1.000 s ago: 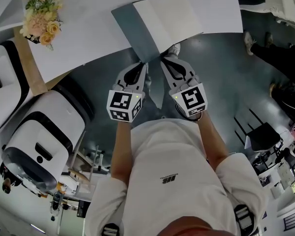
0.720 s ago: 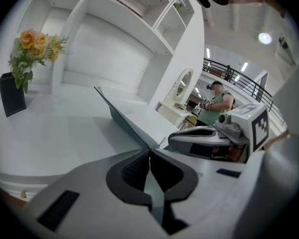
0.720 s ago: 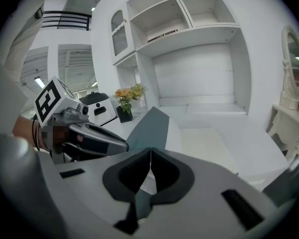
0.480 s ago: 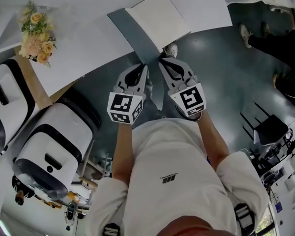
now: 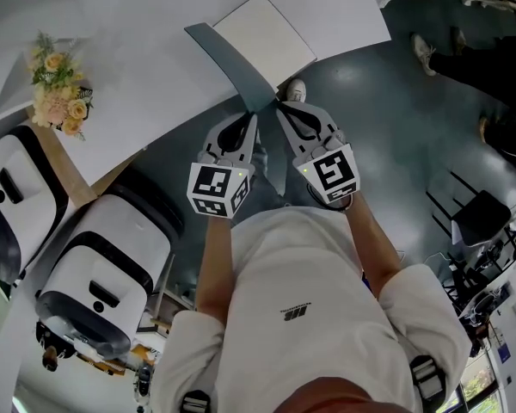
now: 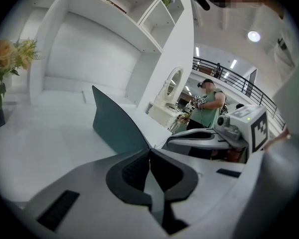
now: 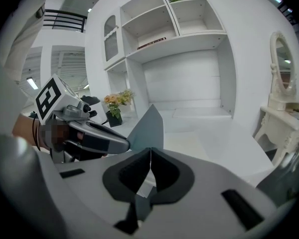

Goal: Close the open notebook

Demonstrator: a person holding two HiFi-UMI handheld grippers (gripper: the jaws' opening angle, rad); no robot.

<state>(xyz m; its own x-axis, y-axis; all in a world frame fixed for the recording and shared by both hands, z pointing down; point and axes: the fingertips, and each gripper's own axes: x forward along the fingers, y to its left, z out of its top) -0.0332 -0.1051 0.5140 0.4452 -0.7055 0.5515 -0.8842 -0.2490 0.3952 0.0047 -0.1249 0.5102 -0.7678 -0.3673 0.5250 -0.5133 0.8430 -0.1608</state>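
Left claw [image 5: 250, 119]: pinched on notebook cover [image 5: 230, 63] — near edge.
Right claw [image 5: 284, 110]: clamped, same cover.
Surface [image 5: 146, 76]: rim beneath both tips.

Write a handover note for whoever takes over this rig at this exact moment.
Left gripper: jaws together, tips at the near corner of the grey cover; whether they pinch it is unclear.
Right gripper: jaws together, at the same corner.
Notebook: open at the white table's near edge, white page flat, cover tilted up.
Done: nothing closed yet.
Left: swing the cover over onto the page.
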